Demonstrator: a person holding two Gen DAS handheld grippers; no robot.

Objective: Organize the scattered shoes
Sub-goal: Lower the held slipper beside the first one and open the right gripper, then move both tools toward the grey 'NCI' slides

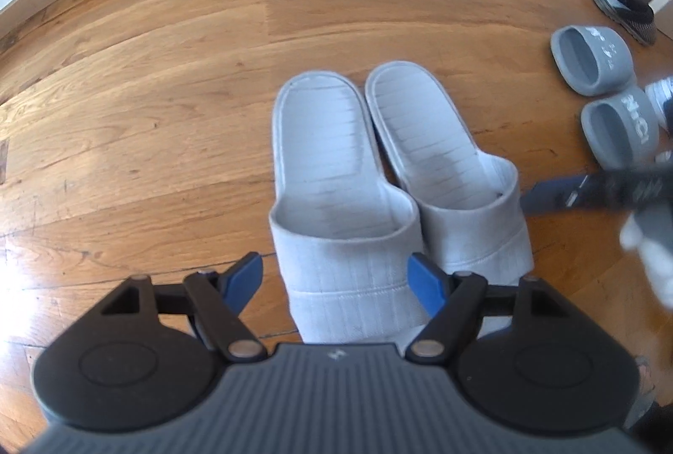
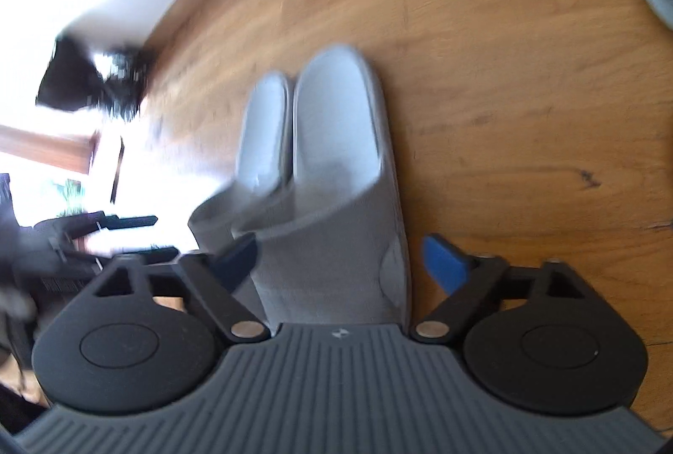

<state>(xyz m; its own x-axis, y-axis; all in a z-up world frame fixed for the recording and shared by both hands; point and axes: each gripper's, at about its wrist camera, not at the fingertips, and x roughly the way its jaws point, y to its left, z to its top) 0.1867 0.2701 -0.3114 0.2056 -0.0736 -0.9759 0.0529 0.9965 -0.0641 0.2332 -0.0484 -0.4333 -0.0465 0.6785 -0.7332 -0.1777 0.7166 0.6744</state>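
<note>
White slippers [image 1: 378,176], paired on floor [image 1: 147,75]. Left gripper [image 1: 340,277] and right gripper [image 2: 340,260] both stood spread, astride straps, unpinched. Left view alone showed grey slides [image 1: 605,92].

Two white slippers [image 1: 378,176] are set side by side on the wooden floor, soles down, their straps touching and their open heels pointing toward the wall. A pair of grey slides [image 1: 605,92] is laid to their right, well apart. A dark mesh shoe [image 1: 626,10] is seen beyond, near the wall.
</note>
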